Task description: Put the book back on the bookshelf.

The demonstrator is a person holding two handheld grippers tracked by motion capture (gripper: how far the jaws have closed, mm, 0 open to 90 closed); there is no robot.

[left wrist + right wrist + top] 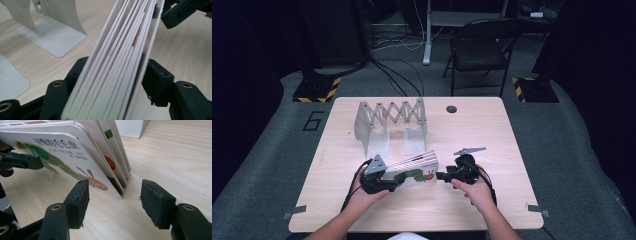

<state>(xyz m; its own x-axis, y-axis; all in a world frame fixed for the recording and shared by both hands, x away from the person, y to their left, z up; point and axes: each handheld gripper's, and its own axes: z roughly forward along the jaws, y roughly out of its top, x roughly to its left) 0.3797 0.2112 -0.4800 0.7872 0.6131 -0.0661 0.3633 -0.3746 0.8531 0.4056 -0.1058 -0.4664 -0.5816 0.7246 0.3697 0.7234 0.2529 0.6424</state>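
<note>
The left gripper [110, 82] squeezes the caterpillar book [414, 172] by its thick pages, while the right gripper [113, 203] is wide open, probably just short of the book's corner.

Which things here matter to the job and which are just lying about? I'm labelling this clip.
In use:
- board book, tilted on its edge, clamped at one end by the left tool
- right tool, jaws open at the book's other end
- expanding bookend rack, likely where the book goes

Lying about:
- small grey plate on the table
- folding chair behind
</note>
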